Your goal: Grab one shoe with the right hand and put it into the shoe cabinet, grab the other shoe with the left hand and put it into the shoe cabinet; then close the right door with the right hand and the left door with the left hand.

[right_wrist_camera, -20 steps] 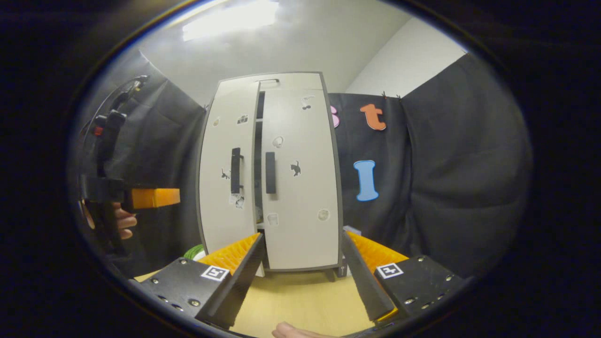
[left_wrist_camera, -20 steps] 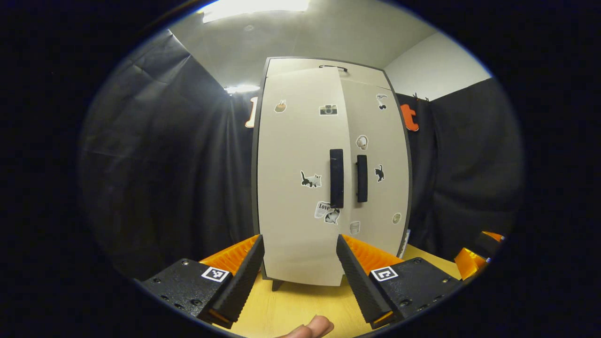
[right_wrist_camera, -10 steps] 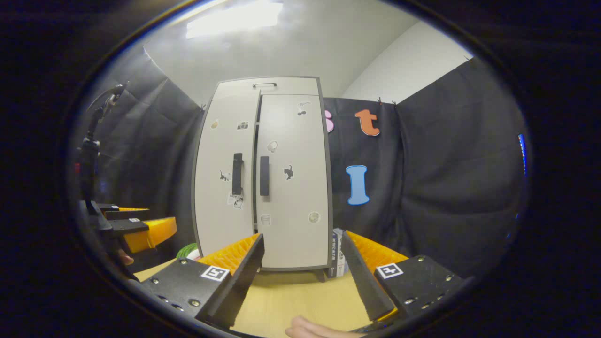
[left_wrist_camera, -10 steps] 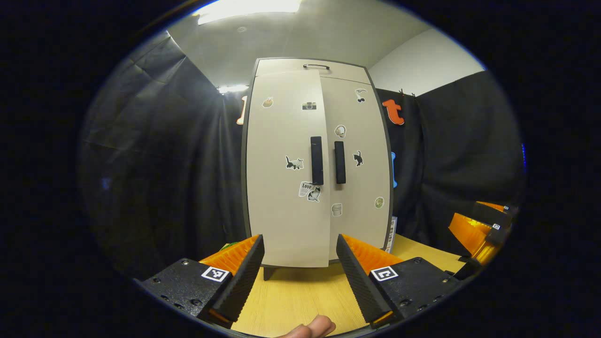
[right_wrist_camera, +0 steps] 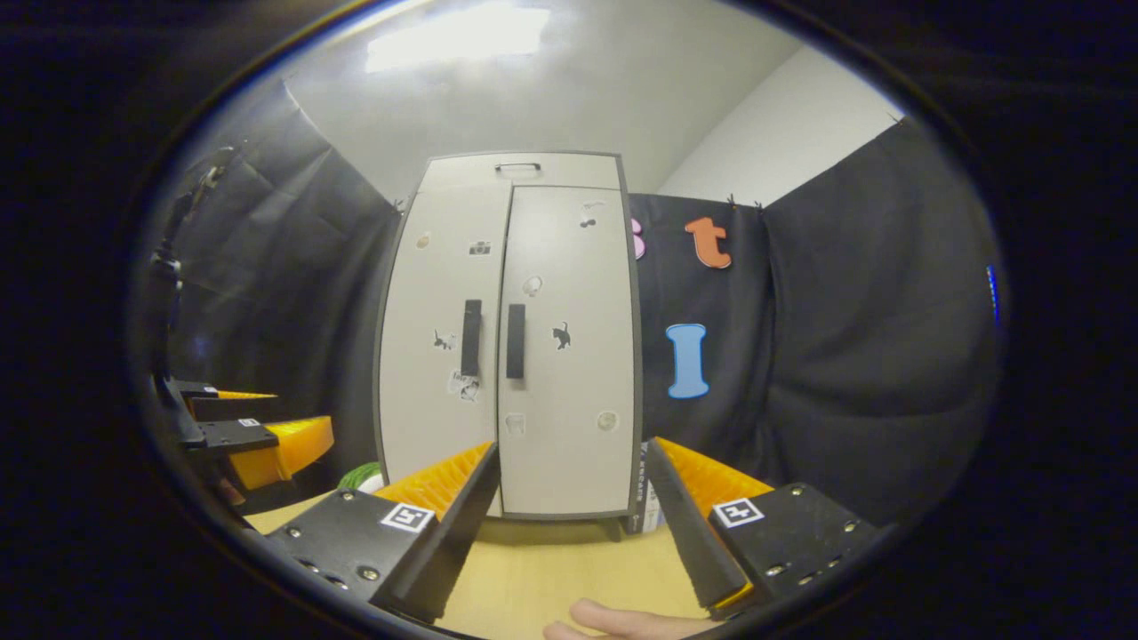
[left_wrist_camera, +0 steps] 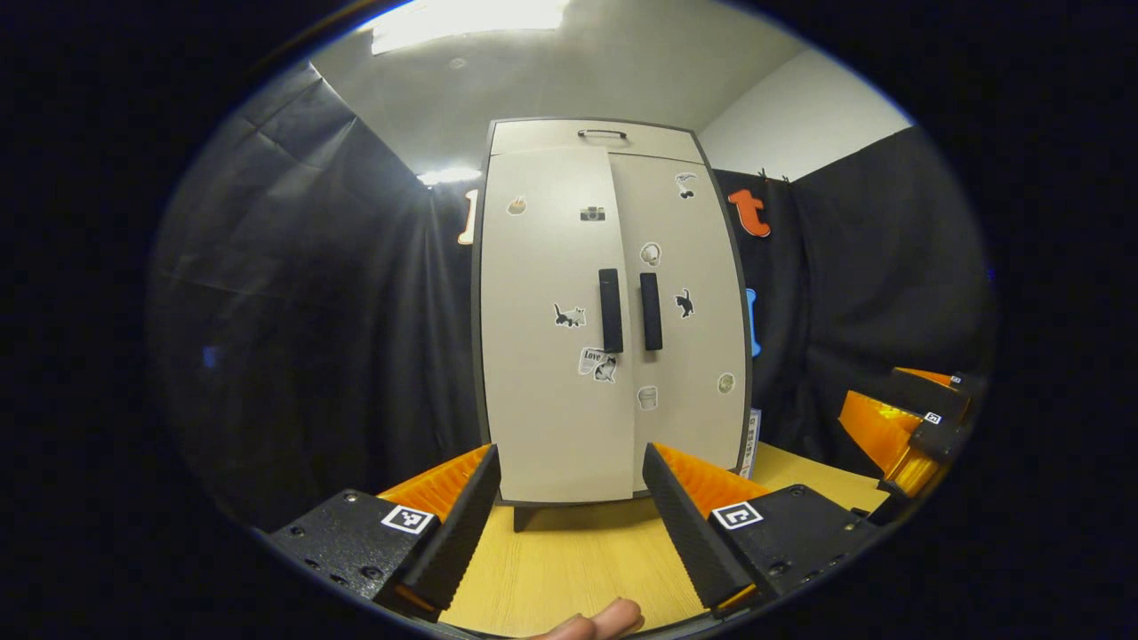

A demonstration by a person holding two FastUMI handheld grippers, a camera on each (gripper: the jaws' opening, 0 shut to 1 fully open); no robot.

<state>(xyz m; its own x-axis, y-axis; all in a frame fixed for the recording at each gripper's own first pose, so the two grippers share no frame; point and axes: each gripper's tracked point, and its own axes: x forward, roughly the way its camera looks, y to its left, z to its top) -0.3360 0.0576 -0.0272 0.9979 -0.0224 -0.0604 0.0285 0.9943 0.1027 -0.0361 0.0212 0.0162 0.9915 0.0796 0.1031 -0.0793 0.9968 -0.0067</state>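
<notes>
Both doors of the shoe cabinet (left_wrist_camera: 612, 311) look shut, the shoes presumably inside, so you seem finished; nothing more is called for than keeping clear. Your left gripper (left_wrist_camera: 569, 507) and right gripper (right_wrist_camera: 569, 507) hang released and empty before it, over the wooden table (left_wrist_camera: 569, 560). Black cloth flanks the cabinet.

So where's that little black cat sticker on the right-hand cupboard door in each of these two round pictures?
Left gripper view: the cat sticker sits just right of centre, beside the right door's handle.
Right gripper view: the cat sticker sits at mid-picture, again right of that handle.
Shared landmark: the shoe cabinet's pair of dark vertical handles.
</notes>
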